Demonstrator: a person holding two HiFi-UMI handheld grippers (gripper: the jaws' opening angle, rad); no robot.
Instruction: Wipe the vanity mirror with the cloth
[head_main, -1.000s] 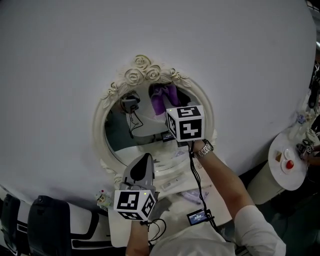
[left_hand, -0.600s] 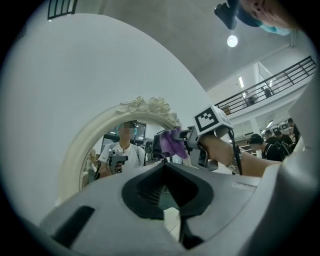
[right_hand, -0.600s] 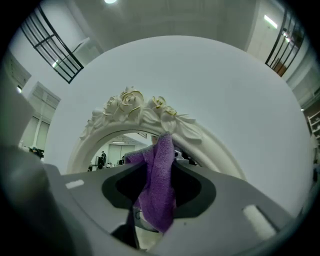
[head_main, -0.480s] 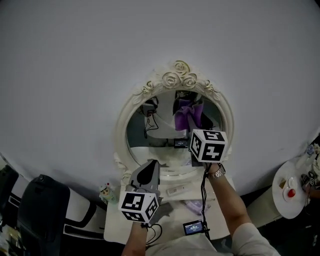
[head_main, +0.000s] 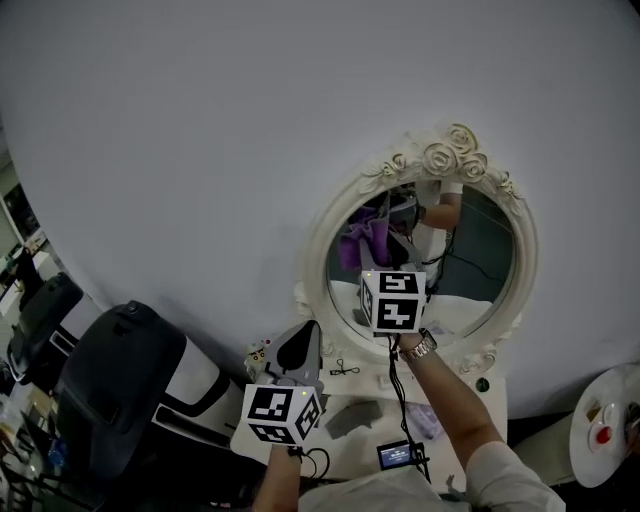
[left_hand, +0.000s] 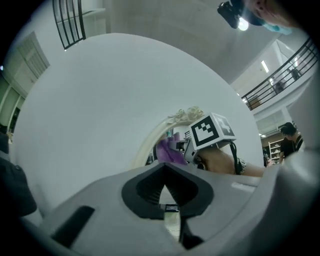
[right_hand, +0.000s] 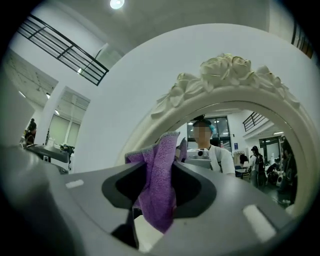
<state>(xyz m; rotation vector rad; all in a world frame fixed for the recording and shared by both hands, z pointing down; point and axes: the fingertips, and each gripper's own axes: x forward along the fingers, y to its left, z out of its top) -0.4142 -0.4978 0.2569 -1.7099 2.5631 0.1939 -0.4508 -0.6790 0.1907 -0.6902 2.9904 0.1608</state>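
purple cloth hung pinched btwn the jaws of the right gripper, raised in front of the oval vanity mirror near its left edge, w/ one fold poking above the jaws & the rest drooping below them. whether the fabric actually touched the glass couldn't be told. from the head view the cloth showed as a purple patch on the left part of the mirror, just above that gripper, w/ a metal wristwatch on the wrist behind it. the mirror stood upright at the back of a white vanity table, against a pale curved wall, its cream frame topped w/ carved roses. the left gripper was lower & to the left, well apart from the glass, pointing up toward the mirror; its jaws were drawn together w/ only a thin slit btwn them & nothing in them. a small lit screen device on a black cable sat near the person's chest. a black chair stood at lower left & a small round side table at lower right, both well apart from the vanity.
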